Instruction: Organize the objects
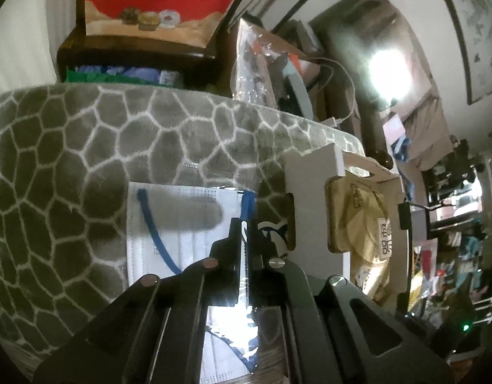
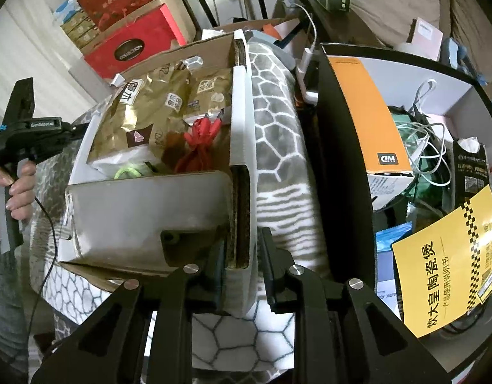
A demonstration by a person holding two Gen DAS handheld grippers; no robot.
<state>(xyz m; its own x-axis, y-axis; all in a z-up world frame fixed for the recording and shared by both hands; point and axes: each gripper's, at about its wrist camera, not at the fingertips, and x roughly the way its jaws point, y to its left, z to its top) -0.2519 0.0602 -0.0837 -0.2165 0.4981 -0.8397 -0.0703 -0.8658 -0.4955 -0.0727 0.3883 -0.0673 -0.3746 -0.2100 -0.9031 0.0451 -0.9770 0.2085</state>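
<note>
One face mask (image 1: 182,224) in a clear plastic sleeve is the thing in hand: white, pleated, with blue ear loops, one loop curving down its left side and a blue band along its right edge. It lies over the grey blanket (image 1: 86,147) with its white cell pattern, just left of the white cardboard box (image 1: 313,198). The left gripper (image 1: 246,236) has its two black fingers drawn close together on the mask's right edge, pinching the sleeve between them.

The right gripper (image 2: 242,265) stands part open, one finger on each side of the near right corner wall of the white cardboard box (image 2: 150,211); whether the pads press the wall cannot be told. In that box lie several gold foil packets (image 2: 156,108), at least four, one red bundle of cord (image 2: 198,147) and one green loop (image 2: 127,172). To its right sits one black-rimmed box (image 2: 342,147) holding one orange WD carton (image 2: 370,118), a tangle of white cables (image 2: 428,140) and one yellow booklet (image 2: 444,262). Two red gift boxes (image 2: 130,48) are stacked behind
</note>
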